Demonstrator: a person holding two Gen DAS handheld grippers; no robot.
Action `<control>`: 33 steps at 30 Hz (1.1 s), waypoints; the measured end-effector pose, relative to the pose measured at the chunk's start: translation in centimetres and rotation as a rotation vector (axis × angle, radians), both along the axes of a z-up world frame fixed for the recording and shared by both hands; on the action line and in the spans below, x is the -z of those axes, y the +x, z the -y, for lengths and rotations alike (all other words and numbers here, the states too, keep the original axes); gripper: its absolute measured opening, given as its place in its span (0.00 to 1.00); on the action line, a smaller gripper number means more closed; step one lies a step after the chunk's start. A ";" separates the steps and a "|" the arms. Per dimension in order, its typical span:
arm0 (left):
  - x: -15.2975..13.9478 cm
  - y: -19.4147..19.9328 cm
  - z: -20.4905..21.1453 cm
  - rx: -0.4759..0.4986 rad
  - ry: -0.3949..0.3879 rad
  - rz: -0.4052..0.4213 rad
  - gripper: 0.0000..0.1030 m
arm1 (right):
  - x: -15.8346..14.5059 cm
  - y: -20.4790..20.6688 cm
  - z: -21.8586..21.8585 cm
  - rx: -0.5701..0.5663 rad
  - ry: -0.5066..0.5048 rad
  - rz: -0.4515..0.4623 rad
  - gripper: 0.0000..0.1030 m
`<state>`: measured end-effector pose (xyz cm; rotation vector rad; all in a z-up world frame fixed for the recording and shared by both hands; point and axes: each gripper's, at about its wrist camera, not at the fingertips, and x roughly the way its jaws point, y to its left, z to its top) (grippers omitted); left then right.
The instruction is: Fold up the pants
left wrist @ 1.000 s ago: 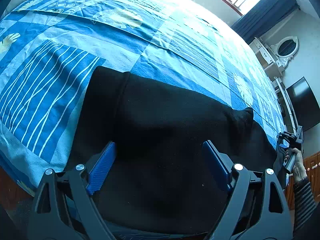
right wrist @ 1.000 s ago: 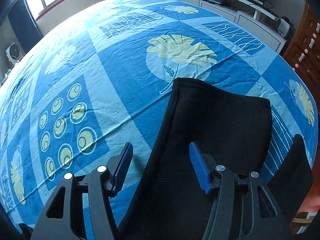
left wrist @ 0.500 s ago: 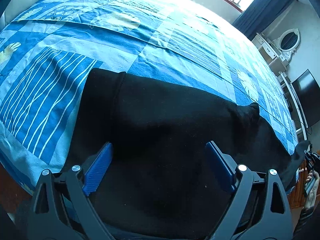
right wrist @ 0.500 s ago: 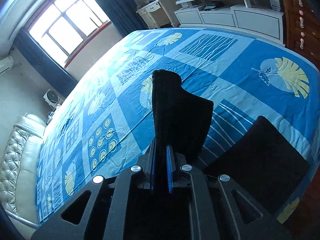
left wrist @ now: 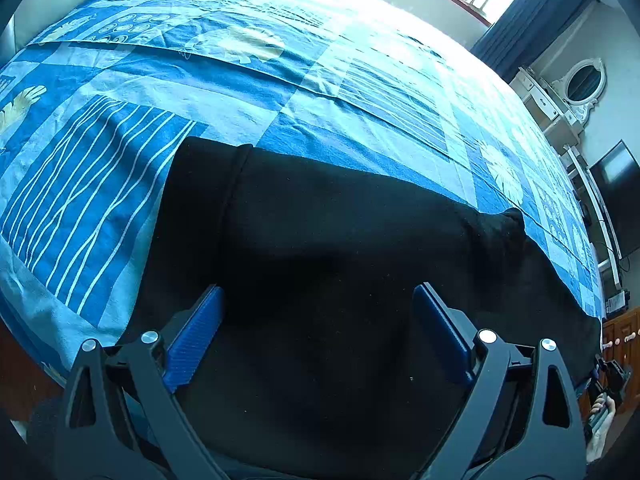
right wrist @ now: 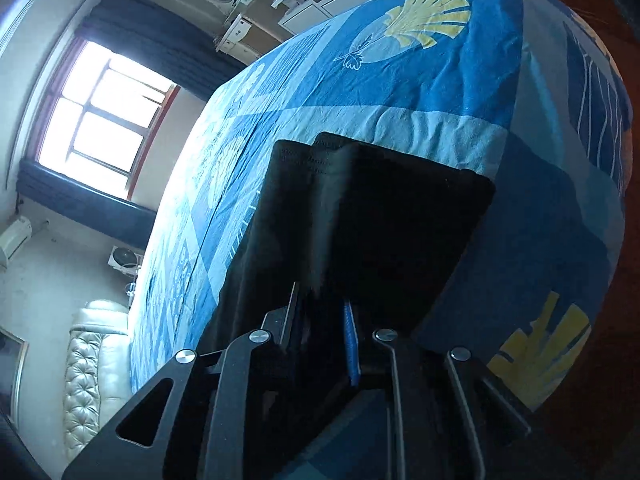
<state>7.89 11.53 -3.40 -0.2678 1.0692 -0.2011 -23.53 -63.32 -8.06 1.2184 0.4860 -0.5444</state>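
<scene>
I am hovering my left hand-held gripper (left wrist: pixel 316 336), spread wide, over the pants (left wrist: pixel 340 248), running lengthwise rightward; my right hand-held gripper (right wrist: pixel 320 320) is opening around their hem.

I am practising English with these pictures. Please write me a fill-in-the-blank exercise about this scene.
1. The pants on the bed are ____ in colour.
2. The bedspread under them is mostly ____.
3. The left hand-held gripper hovers above the pants with its jaws wide ____.

Missing words: black; blue; open
</scene>
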 end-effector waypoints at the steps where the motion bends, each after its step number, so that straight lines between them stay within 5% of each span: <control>1: 0.0 0.0 0.0 -0.001 -0.001 0.000 0.92 | 0.0 0.1 0.3 0.018 -0.001 0.005 0.32; 3: 0.0 0.0 0.0 -0.004 -0.001 0.000 0.92 | 0.0 0.8 0.7 0.020 -0.012 -0.002 0.32; 5: 0.0 0.0 0.0 -0.002 0.005 0.001 0.92 | -0.6 1.4 0.7 0.003 -0.051 -0.049 0.06; 12: -0.1 -0.3 0.2 0.009 0.016 0.012 0.92 | -3.4 -0.3 -0.1 0.037 -0.154 -0.032 0.05; 18: -0.1 -0.4 0.3 0.017 0.014 0.013 0.92 | 0.2 -0.9 0.8 0.052 -0.100 -0.071 0.05; 28: -0.1 -0.6 0.2 0.025 0.003 0.017 0.92 | -0.1 -2.4 1.0 0.019 -0.088 -0.056 0.05; 30: -0.1 -0.6 0.4 0.034 0.016 0.021 0.93 | -0.5 -3.0 1.2 0.011 -0.086 -0.053 0.07; 33: 0.0 -0.6 0.7 0.051 0.029 0.029 0.96 | -1.9 -4.6 2.0 0.025 -0.119 -0.063 0.23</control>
